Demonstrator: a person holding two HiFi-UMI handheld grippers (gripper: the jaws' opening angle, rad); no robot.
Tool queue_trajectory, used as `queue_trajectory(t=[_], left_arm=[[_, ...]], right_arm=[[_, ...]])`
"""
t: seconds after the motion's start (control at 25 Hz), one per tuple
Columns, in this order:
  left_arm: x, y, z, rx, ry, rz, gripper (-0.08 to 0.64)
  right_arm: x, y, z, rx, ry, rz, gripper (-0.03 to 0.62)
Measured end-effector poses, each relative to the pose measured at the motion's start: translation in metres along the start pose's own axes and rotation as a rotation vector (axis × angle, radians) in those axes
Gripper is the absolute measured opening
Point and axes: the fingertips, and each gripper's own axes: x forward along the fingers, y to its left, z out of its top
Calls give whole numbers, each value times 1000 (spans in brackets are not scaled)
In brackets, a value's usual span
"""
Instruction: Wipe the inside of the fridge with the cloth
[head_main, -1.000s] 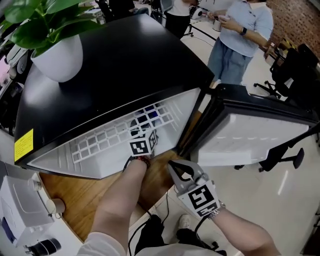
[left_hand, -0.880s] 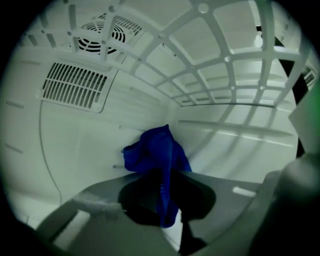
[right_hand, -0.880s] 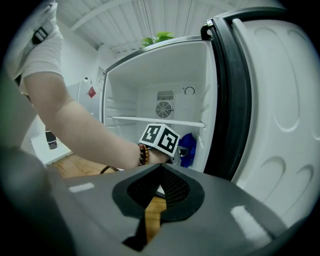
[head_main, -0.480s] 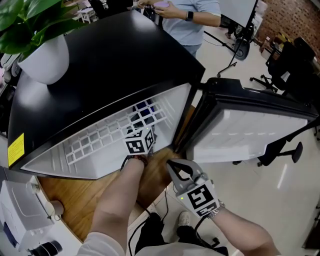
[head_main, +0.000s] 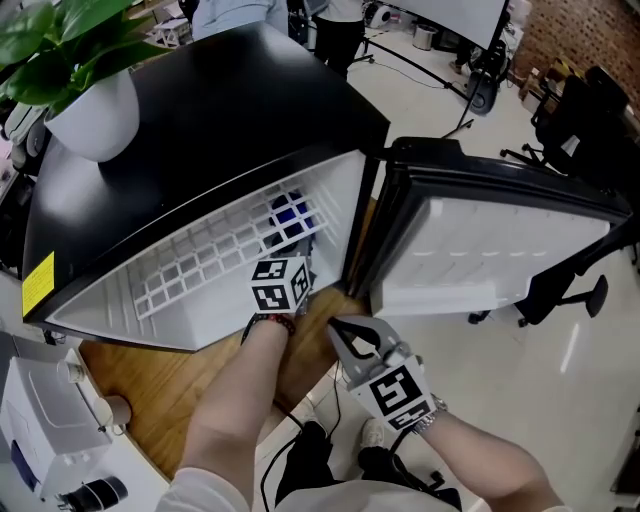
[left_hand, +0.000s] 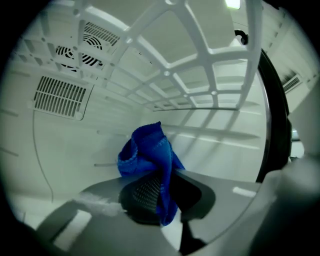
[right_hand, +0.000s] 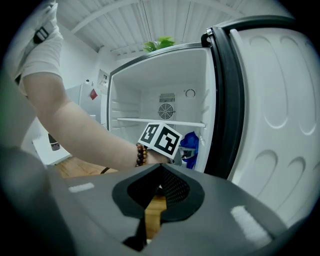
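A crumpled blue cloth is pinched between the jaws of my left gripper, which is shut on it. It is held inside the white fridge, under the wire shelf and near the right wall. From the head view the cloth shows through the shelf bars beyond the left gripper's marker cube. The right gripper view shows the same cloth low in the fridge, past the cube. My right gripper hangs outside in front of the fridge, shut with nothing in it.
The fridge door stands open to the right. A potted plant sits on the black fridge top. Vent grilles are on the back wall. A wooden surface lies below, a white appliance at the lower left, an office chair at the right.
My left gripper has shifted a little toward the fridge's right wall with the cloth. The right gripper stays put. The person behind the fridge has left the view.
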Motion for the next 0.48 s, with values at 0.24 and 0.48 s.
queue_trajectory(t=[0.24, 0.48], left_arm=[[-11, -14, -3, 12, 8, -11, 40], [-23, -30, -4, 23, 16, -10, 40]], right_arm=[[-9, 4, 1, 22, -22, 1, 2], [-21, 7, 6, 20, -43, 6, 2]])
